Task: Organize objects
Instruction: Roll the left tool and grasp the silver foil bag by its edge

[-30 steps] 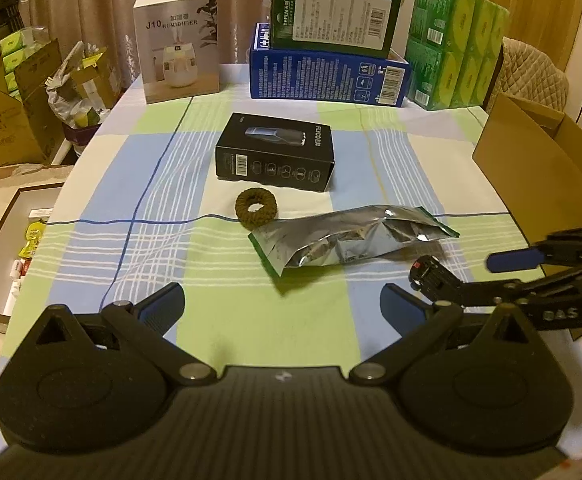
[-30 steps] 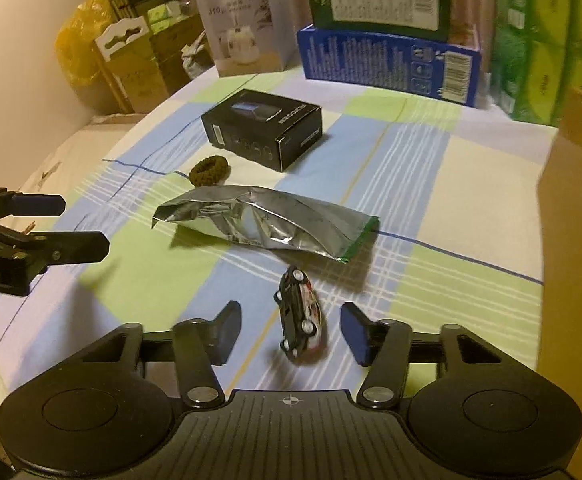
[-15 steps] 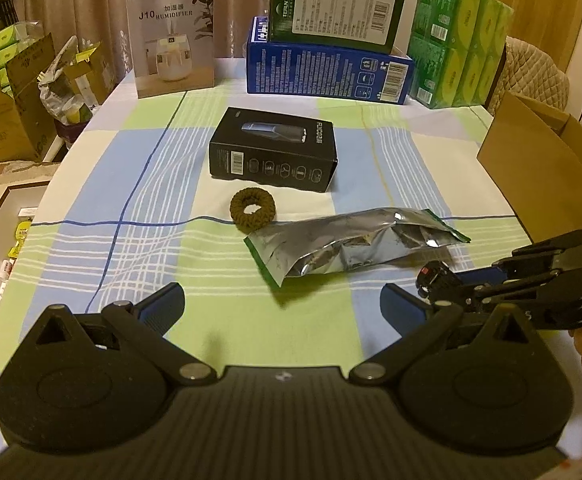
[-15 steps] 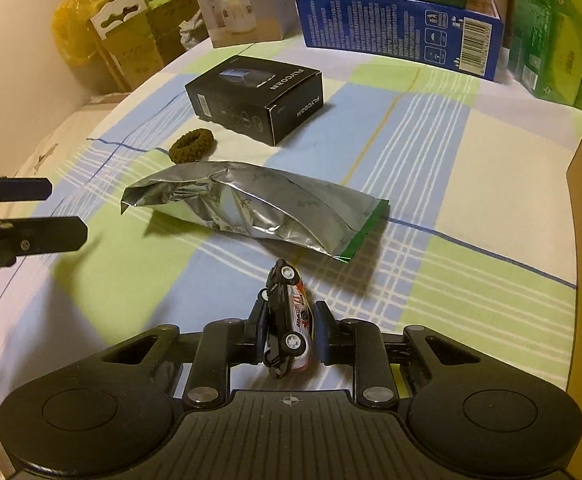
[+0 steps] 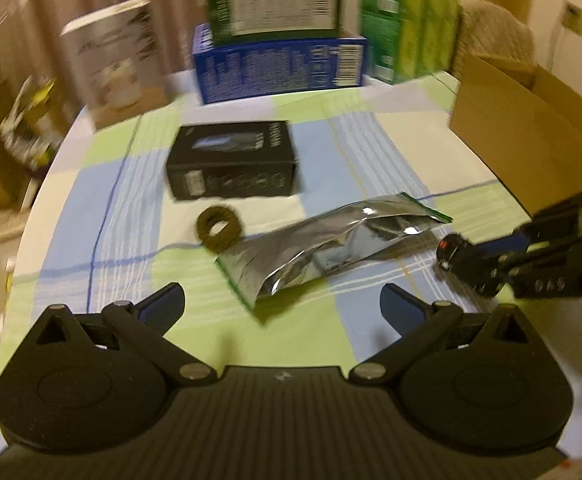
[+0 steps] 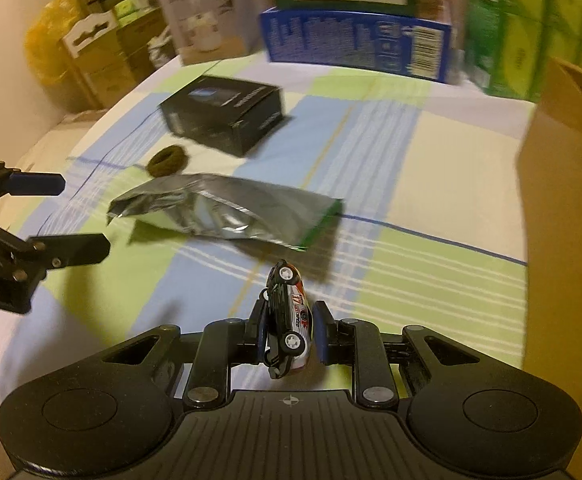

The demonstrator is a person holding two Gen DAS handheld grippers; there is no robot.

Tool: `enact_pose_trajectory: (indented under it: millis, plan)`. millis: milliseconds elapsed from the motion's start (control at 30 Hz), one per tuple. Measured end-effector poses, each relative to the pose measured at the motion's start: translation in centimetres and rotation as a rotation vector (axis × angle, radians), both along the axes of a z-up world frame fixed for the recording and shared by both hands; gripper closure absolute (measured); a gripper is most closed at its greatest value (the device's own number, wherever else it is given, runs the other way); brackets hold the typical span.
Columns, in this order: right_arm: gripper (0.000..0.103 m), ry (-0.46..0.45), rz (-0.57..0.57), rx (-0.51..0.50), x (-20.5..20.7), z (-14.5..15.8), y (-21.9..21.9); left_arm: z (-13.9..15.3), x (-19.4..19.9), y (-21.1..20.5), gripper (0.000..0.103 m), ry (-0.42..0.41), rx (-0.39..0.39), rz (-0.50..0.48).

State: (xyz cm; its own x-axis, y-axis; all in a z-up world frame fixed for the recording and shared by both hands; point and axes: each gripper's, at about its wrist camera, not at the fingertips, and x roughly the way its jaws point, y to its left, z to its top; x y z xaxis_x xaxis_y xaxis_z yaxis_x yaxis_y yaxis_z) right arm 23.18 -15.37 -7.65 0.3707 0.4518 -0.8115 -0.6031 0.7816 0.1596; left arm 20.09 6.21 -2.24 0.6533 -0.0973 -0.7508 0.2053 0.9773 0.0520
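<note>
Right wrist view first, from nearest out: the right gripper (image 6: 289, 334) has its two fingers clenched on the toy car (image 6: 288, 320), which is pinched across its width and turned on its side, wheels showing toward the camera's right, its long axis running forward along the fingers so the nose juts out past the tips. It looks lifted just clear of the checked tablecloth (image 6: 431, 280), though the gap cannot be read for certain. Just beyond the car's nose lies the silver foil pouch (image 6: 227, 216), long axis crosswise; further on the brown hair ring (image 6: 168, 161), then the black box (image 6: 223, 114), and at the back the blue carton (image 6: 355, 46). What the coming move turns on, I judge, is the cardboard box (image 6: 563, 208) — it stands to the right of the held car, its wall rising above the fingers, so the car must go up and rightward, and the right arm is plainly the nearer one. The left gripper (image 6: 47, 216) hangs off to the left with fingers spread and nothing between them. Left wrist view adds what the other lacks: the open top of the cardboard box (image 5: 531, 120) — its contents hidden — and the pouch (image 5: 331, 248) centred ahead of the released left gripper (image 5: 281, 306), a likely next pick.
</note>
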Motion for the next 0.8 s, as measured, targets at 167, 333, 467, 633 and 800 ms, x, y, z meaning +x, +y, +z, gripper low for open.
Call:
enact_pose_trajectory:
  millis: [167, 333, 467, 633, 800]
  plan:
    - [0.083, 0.012, -0.054, 0.013, 0.7, -0.1, -1.3, -0.6, 2.1, -2.3, 0.009, -0.016, 0.073, -0.159]
    - [0.083, 0.025, -0.088, 0.022, 1.2, -0.2, -2.0, -1.4, 4.2, -4.3, 0.017, -0.002, 0.166, -0.327]
    - [0.083, 0.024, -0.107, 0.026, 1.5, -0.2, -2.4, -2.3, 5.9, -5.8, 0.035, 0.043, 0.233, -0.427]
    - [0.083, 0.029, -0.115, 0.021, 1.6, -0.4, -2.5, -3.0, 7.8, -7.3, 0.047, 0.118, 0.307, -0.520]
    - [0.083, 0.028, -0.119, 0.028, 1.5, -0.3, -2.4, -4.0, 8.8, -8.2, 0.056, 0.189, 0.381, -0.595]
